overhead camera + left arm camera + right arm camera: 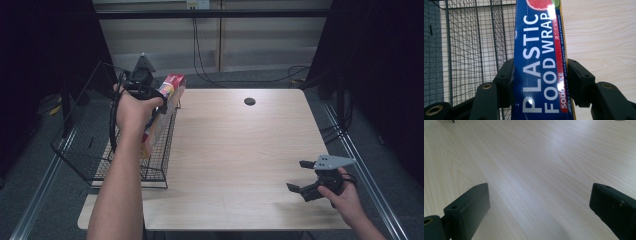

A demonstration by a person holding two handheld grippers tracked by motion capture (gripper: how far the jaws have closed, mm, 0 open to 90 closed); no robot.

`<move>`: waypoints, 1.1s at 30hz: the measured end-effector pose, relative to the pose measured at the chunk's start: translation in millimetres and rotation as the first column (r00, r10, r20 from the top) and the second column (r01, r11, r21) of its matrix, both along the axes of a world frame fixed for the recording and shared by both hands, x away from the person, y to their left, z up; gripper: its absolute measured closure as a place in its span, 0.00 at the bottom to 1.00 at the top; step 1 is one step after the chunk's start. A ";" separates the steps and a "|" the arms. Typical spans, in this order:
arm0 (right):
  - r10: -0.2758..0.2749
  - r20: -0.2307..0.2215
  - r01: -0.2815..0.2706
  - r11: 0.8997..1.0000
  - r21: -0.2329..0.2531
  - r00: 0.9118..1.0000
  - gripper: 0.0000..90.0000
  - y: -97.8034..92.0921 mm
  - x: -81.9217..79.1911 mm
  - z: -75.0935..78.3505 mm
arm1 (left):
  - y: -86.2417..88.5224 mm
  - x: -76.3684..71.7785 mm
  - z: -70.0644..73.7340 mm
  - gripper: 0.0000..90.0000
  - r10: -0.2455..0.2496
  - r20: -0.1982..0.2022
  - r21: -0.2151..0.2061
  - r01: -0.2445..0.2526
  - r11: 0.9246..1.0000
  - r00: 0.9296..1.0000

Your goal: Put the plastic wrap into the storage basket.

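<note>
A long blue box of plastic food wrap (541, 65) with a red end (172, 82) is clamped between the jaws of my left gripper (540, 77). In the high view the left gripper (150, 97) holds the box (159, 120) over the right wall of the black wire basket (85, 145), at the table's left edge. The box's lower end points down along the basket's side. My right gripper (300, 176) rests low over the table's front right corner, open, with bare wood between its jaws (539, 202).
The light wooden table (235, 150) has a round dark cable hole (249, 101) near its far edge. The wire basket hangs partly past the table's left side. Cables (295, 72) lie on the floor behind the table.
</note>
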State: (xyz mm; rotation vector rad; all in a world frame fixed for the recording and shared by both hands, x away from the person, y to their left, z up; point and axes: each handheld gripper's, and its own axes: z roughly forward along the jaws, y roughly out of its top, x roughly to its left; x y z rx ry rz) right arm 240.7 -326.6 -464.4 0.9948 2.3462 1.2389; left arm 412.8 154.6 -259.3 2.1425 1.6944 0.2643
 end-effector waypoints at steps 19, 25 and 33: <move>0.004 -0.002 -0.004 1.000 0.000 1.000 0.03 0.1 -0.3 0.1 | 20.2 -4.8 9.5 0.51 0.048 0.023 -0.003 -0.048 0.999 0.999; -0.001 -0.003 0.001 1.000 -0.002 1.000 0.03 0.4 -0.3 -0.4 | 30.0 -7.0 13.7 0.51 0.067 0.035 0.002 -0.067 0.998 0.997; -0.001 -0.001 0.001 1.000 -0.004 1.000 0.03 0.9 0.3 -0.3 | 38.4 -9.5 19.2 0.51 0.088 0.046 0.005 -0.089 0.996 0.995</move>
